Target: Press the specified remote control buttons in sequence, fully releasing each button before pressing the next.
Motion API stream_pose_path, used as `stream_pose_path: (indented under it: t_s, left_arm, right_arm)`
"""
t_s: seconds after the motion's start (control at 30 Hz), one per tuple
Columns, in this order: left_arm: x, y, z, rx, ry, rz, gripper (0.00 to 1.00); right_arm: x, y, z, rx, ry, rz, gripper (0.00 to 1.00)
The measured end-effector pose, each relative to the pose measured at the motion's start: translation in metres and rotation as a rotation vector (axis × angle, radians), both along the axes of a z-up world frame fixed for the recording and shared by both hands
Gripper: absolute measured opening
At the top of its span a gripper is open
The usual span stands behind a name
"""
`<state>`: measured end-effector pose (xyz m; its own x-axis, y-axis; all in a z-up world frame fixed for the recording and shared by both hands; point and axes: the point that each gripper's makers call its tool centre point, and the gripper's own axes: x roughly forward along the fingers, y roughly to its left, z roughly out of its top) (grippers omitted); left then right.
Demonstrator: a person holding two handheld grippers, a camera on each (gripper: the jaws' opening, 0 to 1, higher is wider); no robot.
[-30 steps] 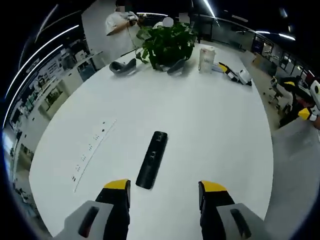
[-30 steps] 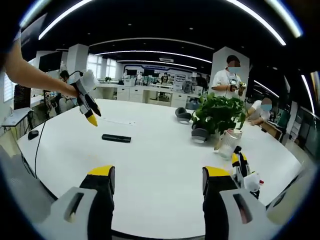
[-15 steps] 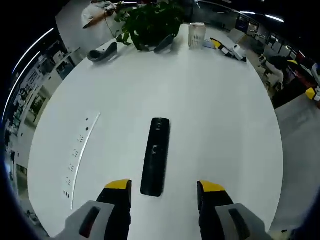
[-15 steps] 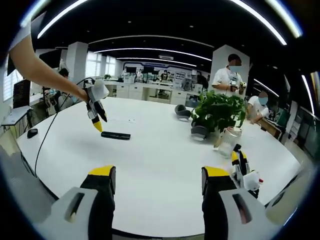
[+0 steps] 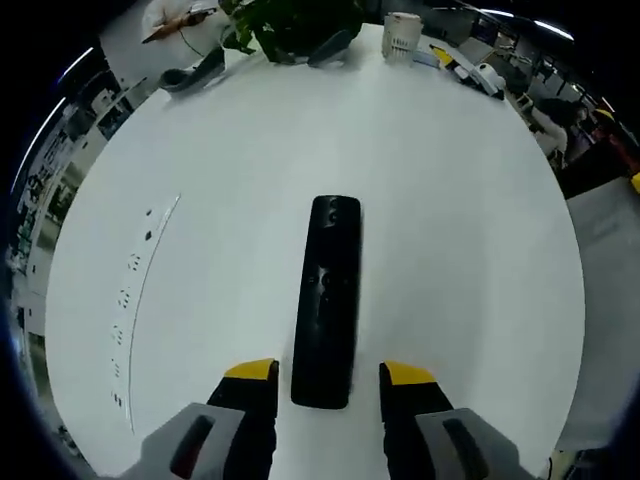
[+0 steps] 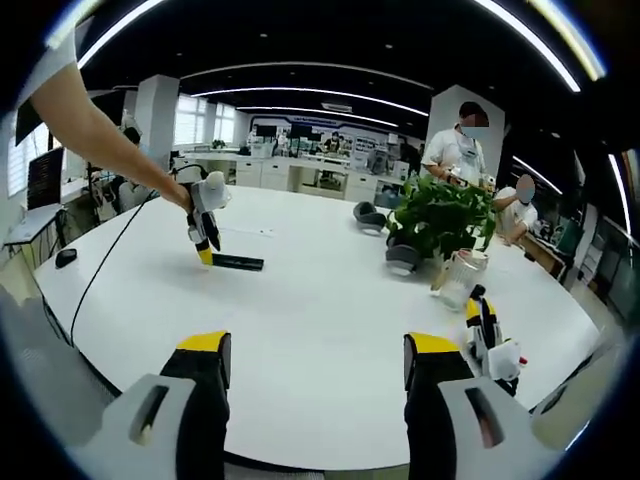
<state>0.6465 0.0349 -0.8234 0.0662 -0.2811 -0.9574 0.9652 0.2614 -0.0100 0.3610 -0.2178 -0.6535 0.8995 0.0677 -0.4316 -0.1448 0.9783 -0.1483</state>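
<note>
A black remote control [image 5: 327, 300] lies flat on a large white round table [image 5: 460, 230], its long axis running away from the camera in the left gripper view. The left gripper [image 5: 328, 375] hangs directly over the near end of the remote, its yellow-tipped jaws spread apart with one on each side of that end; whether they touch it cannot be told. In the right gripper view the same gripper [image 6: 205, 254] points down at the left end of the remote [image 6: 236, 262], held by a person's bare arm [image 6: 95, 125] with a cable trailing from it. The right gripper [image 6: 317, 355] is released, jaws parted over bare table well apart from the remote and grasping nothing. At the far side of the table stand a potted plant [image 6: 437, 222], a clear jar [image 6: 458, 282] just beside it, and two grey headsets [image 6: 371, 215]. Another yellow-and-white gripper [image 6: 487, 335] rests on the table near the right jaw. Two people [image 6: 458, 150] stand behind the plant. A strip of sockets [image 5: 138, 300] is set into the tabletop to the left of the remote.
</note>
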Motion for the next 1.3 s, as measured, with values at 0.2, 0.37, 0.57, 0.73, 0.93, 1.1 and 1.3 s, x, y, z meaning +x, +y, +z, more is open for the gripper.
stream_pose_path:
  t_s: [0.2,0.37,0.57,0.73,0.93,1.1,1.3]
  left_arm:
    - [-0.002,0.004,-0.006,0.025,0.014,-0.009,0.39]
    - [0.004,0.006,-0.006,0.042,-0.008,-0.014,0.25]
    - [-0.002,0.004,-0.006,0.036,-0.022,-0.002,0.24]
    - [-0.007,0.005,-0.005,0.023,-0.026,0.022,0.23]
    - [-0.016,0.005,-0.005,0.037,-0.02,0.042,0.23]
    - [-0.021,0.005,-0.005,0.053,-0.017,0.047,0.23]
    - [-0.032,0.005,-0.006,0.068,-0.012,0.037,0.23]
  right_arm:
    - [0.0,-0.002,-0.001,-0.002,0.007,-0.008,0.73]
    - [0.0,0.0,-0.003,-0.008,0.013,-0.001,0.73]
    - [0.0,0.0,-0.003,-0.01,0.014,-0.002,0.73]
    - [0.0,0.0,-0.002,-0.016,0.01,0.003,0.74]
    - [0.0,0.002,-0.001,-0.01,0.004,0.009,0.74]
    - [0.0,0.002,0.0,-0.011,0.001,0.013,0.74]
    - [0.0,0.002,0.0,-0.011,-0.003,0.015,0.73]
